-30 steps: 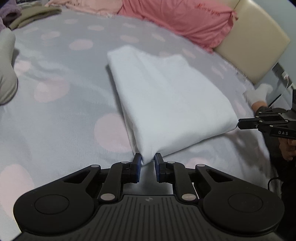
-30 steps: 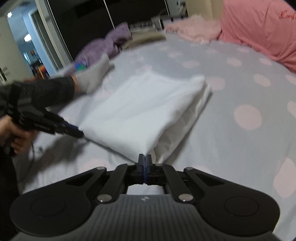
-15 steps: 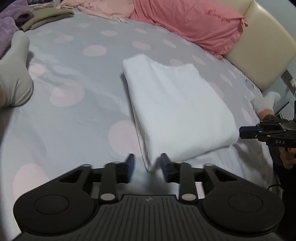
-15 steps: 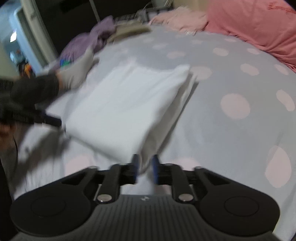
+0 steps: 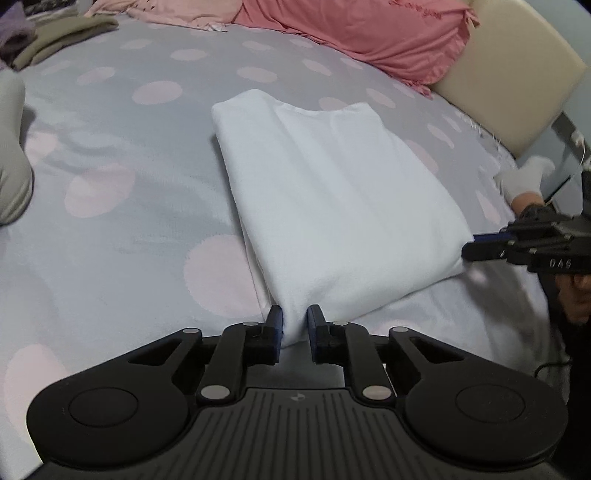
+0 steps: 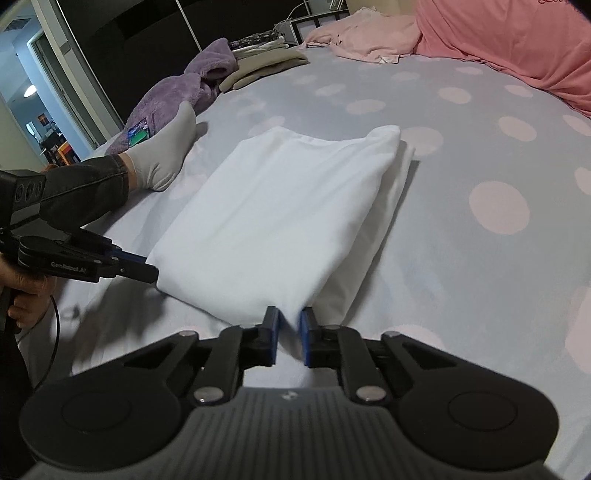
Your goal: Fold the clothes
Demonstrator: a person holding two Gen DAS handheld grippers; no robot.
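A white garment (image 5: 332, 206) lies folded into a thick rectangle on the grey bedspread with pink dots (image 5: 110, 229); it also shows in the right wrist view (image 6: 280, 214). My left gripper (image 5: 294, 320) is partly open with the garment's near left corner between its fingers. My right gripper (image 6: 289, 321) is partly open with the near right corner between its fingers. Each gripper shows in the other's view, at the garment's near corners: the right one (image 5: 476, 248) and the left one (image 6: 147, 271).
A person's socked feet rest on the bed (image 6: 166, 155) and at its edge (image 5: 524, 181). A pink pillow (image 5: 369, 29), a purple garment (image 6: 184, 88), an olive folded garment (image 5: 62, 37) and a beige headboard (image 5: 509, 74) lie around the far side.
The left gripper opened wide and pulled back, then came forward again around the corner. The right gripper went from shut to partly open. The folded garment stayed in place.
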